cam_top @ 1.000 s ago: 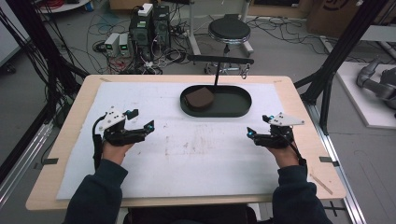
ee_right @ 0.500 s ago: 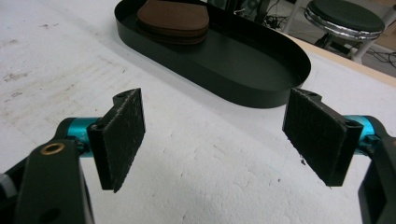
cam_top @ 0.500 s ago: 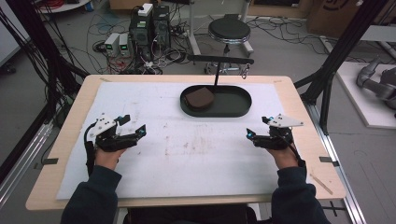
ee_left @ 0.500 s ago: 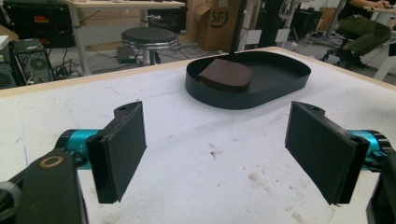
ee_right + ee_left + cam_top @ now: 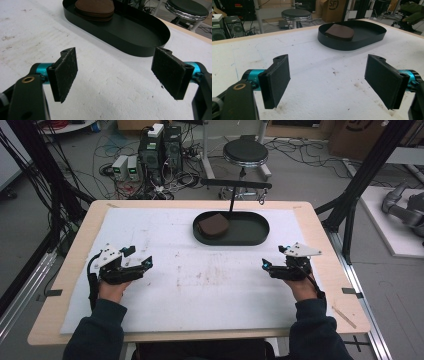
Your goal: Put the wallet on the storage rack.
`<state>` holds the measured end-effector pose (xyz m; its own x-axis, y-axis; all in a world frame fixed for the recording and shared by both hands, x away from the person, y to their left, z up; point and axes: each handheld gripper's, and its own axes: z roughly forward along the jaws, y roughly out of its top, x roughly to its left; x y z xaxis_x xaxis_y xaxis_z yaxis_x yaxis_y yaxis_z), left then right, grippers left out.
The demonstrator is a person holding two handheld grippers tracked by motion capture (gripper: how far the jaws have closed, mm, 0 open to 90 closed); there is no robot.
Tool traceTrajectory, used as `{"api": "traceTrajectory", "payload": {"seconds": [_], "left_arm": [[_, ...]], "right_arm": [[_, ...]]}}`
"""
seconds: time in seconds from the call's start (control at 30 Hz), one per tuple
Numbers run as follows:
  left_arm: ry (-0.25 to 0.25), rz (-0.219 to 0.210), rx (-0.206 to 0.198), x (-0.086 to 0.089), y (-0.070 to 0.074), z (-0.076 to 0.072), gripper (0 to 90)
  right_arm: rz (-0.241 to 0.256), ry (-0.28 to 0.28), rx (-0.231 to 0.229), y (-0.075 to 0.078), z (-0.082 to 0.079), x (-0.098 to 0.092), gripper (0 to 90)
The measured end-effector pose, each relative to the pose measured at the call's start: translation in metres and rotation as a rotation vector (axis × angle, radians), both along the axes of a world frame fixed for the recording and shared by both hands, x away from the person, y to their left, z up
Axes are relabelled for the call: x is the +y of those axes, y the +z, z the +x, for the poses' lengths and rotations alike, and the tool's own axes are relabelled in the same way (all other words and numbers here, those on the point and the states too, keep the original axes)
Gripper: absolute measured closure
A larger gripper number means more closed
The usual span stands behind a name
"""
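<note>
Brown coasters (image 5: 213, 225) sit stacked at one end of the black tray (image 5: 250, 236). Left gripper (image 5: 145, 264) and right gripper (image 5: 266, 266) rest well apart from it, jaws spread and empty. Reaching in low, a jaw could likely catch the tray wall and shove it.

Each gripper, left (image 5: 142, 265) and right (image 5: 267, 266), is black with flat rectangular black pads (image 5: 277, 79), teal cylinders behind them, brass-ringed screws and a grey three-cornered top plate. Black cables trail back. Dark sleeves (image 5: 97, 332) cover the forearms.

In the right claw's view the top edge cuts off the brown pad (image 5: 95, 8) and the far rim of its black tray (image 5: 140, 37), and the stool (image 5: 187, 8) behind.
</note>
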<state>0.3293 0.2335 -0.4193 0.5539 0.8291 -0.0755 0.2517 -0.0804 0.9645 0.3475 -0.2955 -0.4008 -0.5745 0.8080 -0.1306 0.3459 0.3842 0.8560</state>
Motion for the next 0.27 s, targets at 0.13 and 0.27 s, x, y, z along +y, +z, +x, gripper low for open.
{"api": "traceTrajectory", "payload": {"seconds": [0.13, 0.27], "left_arm": [[-0.003, 0.007, 0.006, -0.0013, -0.0007, 0.0005, 20.3], [-0.004, 0.002, 0.009, -0.0015, -0.0016, 0.0019, 20.3]], "right_arm": [[0.001, -0.001, 0.005, -0.0014, 0.0017, -0.0011, 21.5], [0.002, -0.001, 0.008, -0.0025, 0.0028, -0.0009, 21.5]]}}
